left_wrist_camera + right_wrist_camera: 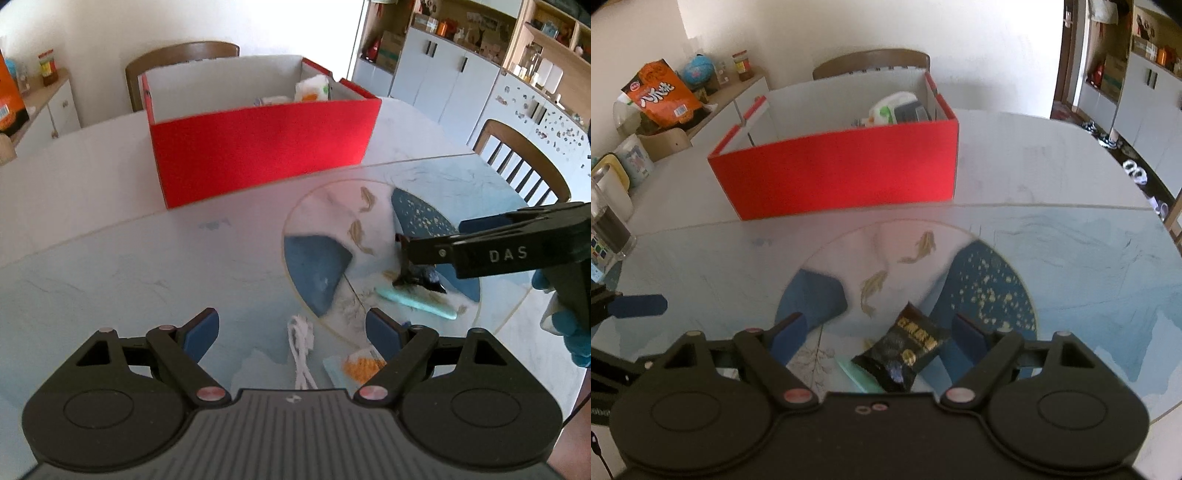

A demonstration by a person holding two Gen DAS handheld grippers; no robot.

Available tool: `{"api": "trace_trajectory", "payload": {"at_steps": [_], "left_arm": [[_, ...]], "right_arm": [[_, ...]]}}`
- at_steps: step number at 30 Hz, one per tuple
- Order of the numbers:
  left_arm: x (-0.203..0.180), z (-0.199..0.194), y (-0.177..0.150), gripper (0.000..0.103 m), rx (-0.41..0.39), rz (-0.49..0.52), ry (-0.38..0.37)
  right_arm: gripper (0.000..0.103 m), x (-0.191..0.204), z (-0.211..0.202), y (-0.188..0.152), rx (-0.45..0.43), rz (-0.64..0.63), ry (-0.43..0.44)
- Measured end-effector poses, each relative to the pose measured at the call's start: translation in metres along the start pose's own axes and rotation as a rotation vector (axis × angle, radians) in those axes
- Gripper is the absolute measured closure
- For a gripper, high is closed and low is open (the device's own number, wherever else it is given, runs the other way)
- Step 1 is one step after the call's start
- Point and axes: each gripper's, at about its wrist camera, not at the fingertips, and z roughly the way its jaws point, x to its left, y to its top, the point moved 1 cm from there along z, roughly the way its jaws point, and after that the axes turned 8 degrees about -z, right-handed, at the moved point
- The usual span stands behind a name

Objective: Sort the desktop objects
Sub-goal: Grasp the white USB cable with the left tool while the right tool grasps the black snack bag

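A red cardboard box [258, 144] stands open-topped on the far side of the table [92, 206], with white packets [312, 88] inside. My left gripper [291, 328] is open low over the table; a white cable [301, 345] lies between its fingers and an orange-and-white packet [364, 365] by the right finger. My right gripper [881, 332] is open, and a black snack packet [905, 347] lies between its pads without being pressed. The packet rests partly on a flat teal item [855, 371]. In the left wrist view the right gripper [404, 258] hangs just over the black packet [424, 278].
A round inlay with fish and blue shapes [990, 295] marks the tabletop. A glass jar [609, 229] stands at the table's left edge. Wooden chairs [524, 162] sit behind and to the right. A sideboard holds an orange snack bag [661, 92].
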Motion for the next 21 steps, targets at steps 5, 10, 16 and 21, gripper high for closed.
{"api": "trace_trajectory", "payload": {"at_steps": [5,10,16,21], "left_arm": [[0.002,0.009,-0.007,0.017,0.019,-0.018,-0.01],[0.003,0.019,-0.011,0.017,0.031,-0.024,-0.017],[0.003,0.028,-0.014,0.032,0.048,-0.024,-0.017],[0.003,0.032,-0.017,0.035,0.05,-0.022,-0.019]], "right_arm": [[0.027,-0.001,0.009,-0.006,0.022,0.012,0.0],[0.029,-0.004,0.019,-0.007,0.038,0.03,-0.006],[0.03,-0.01,0.028,-0.009,0.061,0.045,-0.042],[0.03,-0.012,0.034,-0.01,0.077,0.05,-0.043]]}}
